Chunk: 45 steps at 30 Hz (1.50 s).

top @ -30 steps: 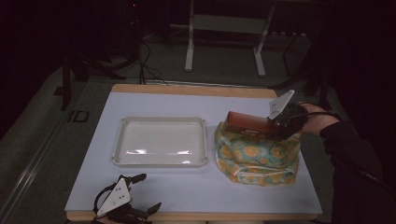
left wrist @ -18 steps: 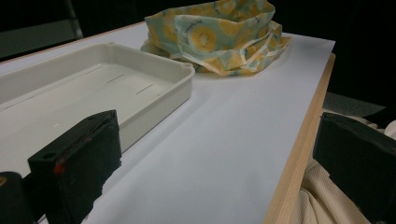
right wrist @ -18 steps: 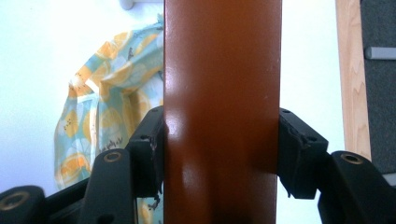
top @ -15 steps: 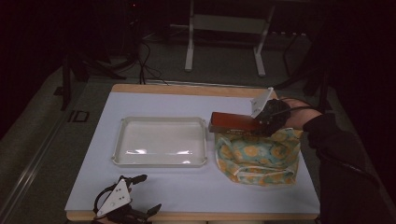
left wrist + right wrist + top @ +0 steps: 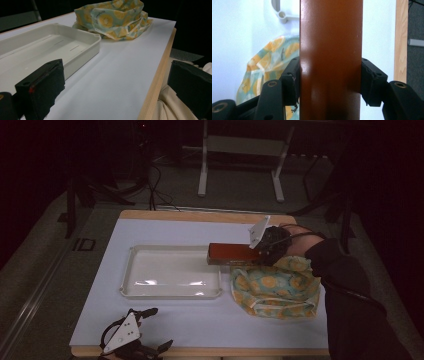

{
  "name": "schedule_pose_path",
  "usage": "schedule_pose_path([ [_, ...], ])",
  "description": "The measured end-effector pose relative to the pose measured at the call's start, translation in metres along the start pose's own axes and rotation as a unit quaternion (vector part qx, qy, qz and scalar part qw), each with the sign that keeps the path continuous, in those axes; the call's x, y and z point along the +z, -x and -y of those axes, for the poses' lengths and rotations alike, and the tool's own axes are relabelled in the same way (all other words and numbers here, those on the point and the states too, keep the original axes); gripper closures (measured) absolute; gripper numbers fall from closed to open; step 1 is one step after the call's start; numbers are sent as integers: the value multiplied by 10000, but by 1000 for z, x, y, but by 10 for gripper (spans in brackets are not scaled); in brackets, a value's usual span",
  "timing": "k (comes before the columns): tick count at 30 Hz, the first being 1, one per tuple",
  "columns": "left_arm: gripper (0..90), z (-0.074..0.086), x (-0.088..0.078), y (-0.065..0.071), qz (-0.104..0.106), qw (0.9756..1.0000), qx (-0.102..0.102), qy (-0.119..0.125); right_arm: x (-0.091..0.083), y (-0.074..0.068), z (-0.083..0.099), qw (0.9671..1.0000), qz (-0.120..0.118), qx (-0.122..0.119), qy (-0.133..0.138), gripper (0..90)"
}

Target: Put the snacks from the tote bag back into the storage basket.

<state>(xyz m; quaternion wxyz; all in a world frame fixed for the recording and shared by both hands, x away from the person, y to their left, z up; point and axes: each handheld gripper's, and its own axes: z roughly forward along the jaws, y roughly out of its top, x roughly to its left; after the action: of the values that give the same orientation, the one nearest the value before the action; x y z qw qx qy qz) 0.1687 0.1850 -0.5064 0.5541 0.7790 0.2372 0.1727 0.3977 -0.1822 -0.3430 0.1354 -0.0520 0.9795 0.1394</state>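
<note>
A dim room, a white-topped table (image 5: 200,325) with a wooden rim, seen from above the person's side. Nearest, at the front left edge, the left gripper (image 5: 134,346) lies on the table with no hand on it; its two black jaws stand wide apart with nothing between them, one over the tabletop and one past the edge.

Farther in, left of centre, sits a shallow white tray (image 5: 127,280), empty. Just to its right lies a crumpled cloth bag (image 5: 275,287), pale green with orange fruit slices.

Above the bag's far edge, a dark-sleeved arm (image 5: 340,285) comes in from the right, holding the right gripper (image 5: 330,82). Its jaws are clamped on both sides of a long red-brown box (image 5: 231,254). The box is held level in the air, its free end reaching over the tray's right far corner.

Beyond the table, metal stand legs on a dark floor.
</note>
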Motion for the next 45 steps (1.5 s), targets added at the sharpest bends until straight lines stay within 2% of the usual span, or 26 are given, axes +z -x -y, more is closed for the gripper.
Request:
schedule_pose_path([
  [6, 13, 0, 0, 1, 30, 10000, 16, -2, 8, -1, -17, 9998, -34, -166, 49, 426],
  [17, 14, 0, 0, 1, 26, 10000, 33, -2, 26, -3, -42, 9993, -197, -308, 103, 426],
  [25, 13, 1, 0, 0, 36, 10000, 29, -3, 39, -6, -56, 9988, -227, -421, 109, 426],
  [32, 13, 1, 0, 1, 61, 10000, 46, -15, 53, -9, -73, 9981, -183, -511, 299, 426],
  [45, 13, 1, 0, 0, 88, 9999, 52, -15, 77, -12, -94, 9955, -291, -579, 699, 425],
])
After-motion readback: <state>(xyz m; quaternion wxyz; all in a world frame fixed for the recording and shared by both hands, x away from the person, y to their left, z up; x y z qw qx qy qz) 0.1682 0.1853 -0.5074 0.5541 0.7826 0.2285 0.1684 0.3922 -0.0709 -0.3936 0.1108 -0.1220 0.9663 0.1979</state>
